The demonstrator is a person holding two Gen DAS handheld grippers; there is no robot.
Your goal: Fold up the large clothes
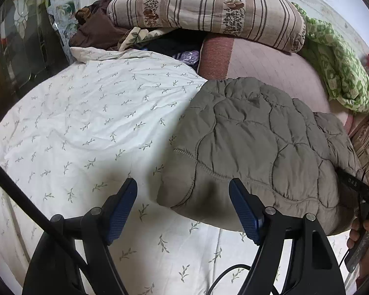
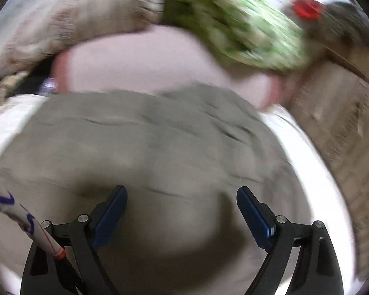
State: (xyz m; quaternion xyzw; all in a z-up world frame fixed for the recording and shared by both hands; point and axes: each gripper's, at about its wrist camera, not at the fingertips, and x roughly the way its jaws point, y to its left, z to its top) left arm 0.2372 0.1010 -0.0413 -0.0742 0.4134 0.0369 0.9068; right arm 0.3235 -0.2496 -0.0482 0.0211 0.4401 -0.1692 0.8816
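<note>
Left wrist view shows the left gripper (image 1: 183, 194) and right gripper (image 2: 182, 196) both spread wide and empty, so I'd pinch the quilted jacket (image 1: 258, 147) squarely at its near edge before folding.

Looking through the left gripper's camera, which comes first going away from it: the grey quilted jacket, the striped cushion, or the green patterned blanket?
From the left gripper, in the left wrist view:
1. Grey quilted jacket, right in front, slightly to the right, on the white sheet.
2. Green patterned blanket, far right, beyond the jacket.
3. Striped cushion, at the back, on top of the pile.
The last two are close; the cushion looks slightly farther.
</note>
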